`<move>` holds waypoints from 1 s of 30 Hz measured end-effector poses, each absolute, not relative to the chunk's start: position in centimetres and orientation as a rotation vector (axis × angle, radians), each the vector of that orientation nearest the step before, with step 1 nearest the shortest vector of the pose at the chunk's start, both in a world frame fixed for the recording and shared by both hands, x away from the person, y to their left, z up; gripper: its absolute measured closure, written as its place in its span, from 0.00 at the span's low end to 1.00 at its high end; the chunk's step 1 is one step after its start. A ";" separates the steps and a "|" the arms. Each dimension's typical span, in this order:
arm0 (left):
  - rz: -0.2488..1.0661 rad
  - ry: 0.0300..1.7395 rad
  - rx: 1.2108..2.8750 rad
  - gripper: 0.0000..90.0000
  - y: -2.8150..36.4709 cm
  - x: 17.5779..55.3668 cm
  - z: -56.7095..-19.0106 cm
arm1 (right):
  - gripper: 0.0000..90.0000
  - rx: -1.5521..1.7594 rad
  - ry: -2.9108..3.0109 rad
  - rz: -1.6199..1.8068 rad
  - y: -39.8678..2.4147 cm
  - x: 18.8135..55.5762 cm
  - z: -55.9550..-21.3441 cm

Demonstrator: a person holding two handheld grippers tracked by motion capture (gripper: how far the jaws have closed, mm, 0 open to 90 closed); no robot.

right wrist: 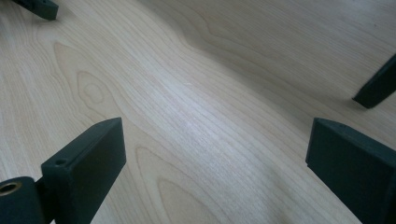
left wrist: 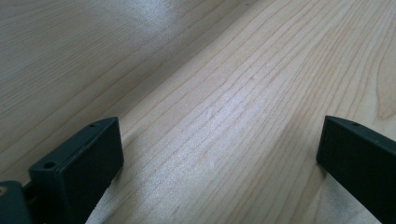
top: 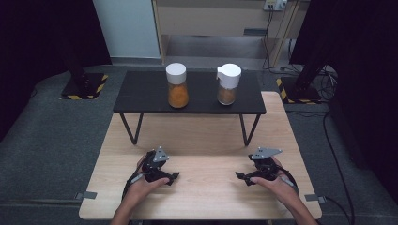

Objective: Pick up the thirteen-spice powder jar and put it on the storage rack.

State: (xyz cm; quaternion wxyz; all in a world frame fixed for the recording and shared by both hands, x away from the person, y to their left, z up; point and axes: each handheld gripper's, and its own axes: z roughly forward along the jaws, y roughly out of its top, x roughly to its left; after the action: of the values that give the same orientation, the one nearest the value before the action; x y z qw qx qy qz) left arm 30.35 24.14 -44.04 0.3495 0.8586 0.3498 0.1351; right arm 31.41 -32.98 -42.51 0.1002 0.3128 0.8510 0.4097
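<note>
High view: both jars (top: 177,85) (top: 228,84) stand untouched on the black shelf (top: 141,96). Left claw (top: 171,177) and right claw (top: 242,178) are held open, empty, low over the surface (top: 206,140); all handling remains.

The high view looks forward and down on the counter (top: 206,140); both gripper views skim its wood closely, facing inward.
</note>
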 end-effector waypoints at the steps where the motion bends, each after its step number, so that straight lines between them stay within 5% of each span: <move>1: 0.350 0.906 2.224 0.00 24.1 30.3 -44.0 | 0.06 0.931 2.511 1.215 -33.1 31.3 -42.6; 30: 0.350 0.906 2.225 0.00 24.1 30.4 -44.0 | 0.05 1.095 2.359 1.109 -35.8 30.7 -44.9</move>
State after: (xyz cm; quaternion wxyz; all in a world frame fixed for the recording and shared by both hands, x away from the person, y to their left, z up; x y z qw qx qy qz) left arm 30.35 24.14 -44.04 0.3495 0.8586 0.3498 0.1351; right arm 30.75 -35.76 -44.92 0.1567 0.3825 0.8240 0.3875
